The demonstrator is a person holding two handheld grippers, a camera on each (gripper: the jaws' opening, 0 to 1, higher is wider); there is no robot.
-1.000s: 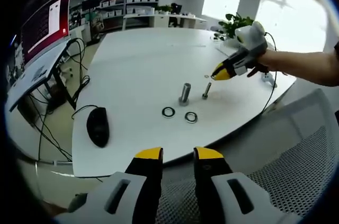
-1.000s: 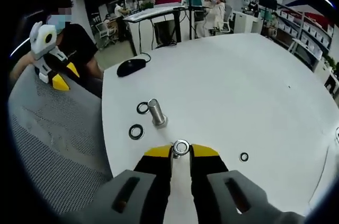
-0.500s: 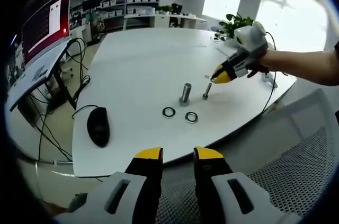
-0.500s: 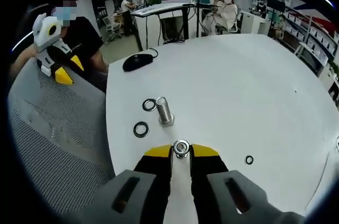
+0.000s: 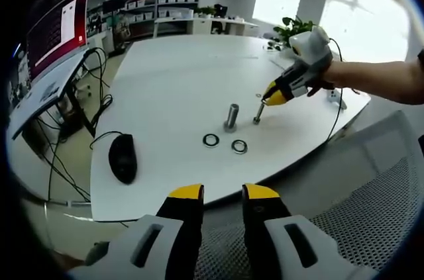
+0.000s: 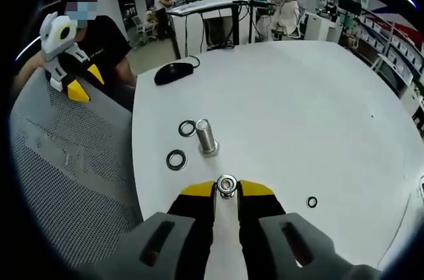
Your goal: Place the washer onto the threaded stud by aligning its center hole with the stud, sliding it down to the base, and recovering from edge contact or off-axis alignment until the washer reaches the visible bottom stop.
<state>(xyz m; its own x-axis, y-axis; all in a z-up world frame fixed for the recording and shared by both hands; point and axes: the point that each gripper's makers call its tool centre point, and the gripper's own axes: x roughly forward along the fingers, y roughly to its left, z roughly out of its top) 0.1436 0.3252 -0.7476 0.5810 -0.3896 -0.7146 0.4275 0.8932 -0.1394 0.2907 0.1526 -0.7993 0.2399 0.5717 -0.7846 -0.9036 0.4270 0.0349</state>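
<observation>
Right gripper (image 6: 226,190) clamped on top of small threaded stud (image 5: 258,114); left gripper (image 5: 222,194) jaws apart, idle. Washers (image 6: 176,159) lie flat on white table (image 6: 298,108) beside large bolt (image 6: 207,138). Thin, stiff, likely slippery: pinch by the rim.

You cannot read any text here; the writing on the red monitor (image 5: 58,28) is too blurred.
</observation>
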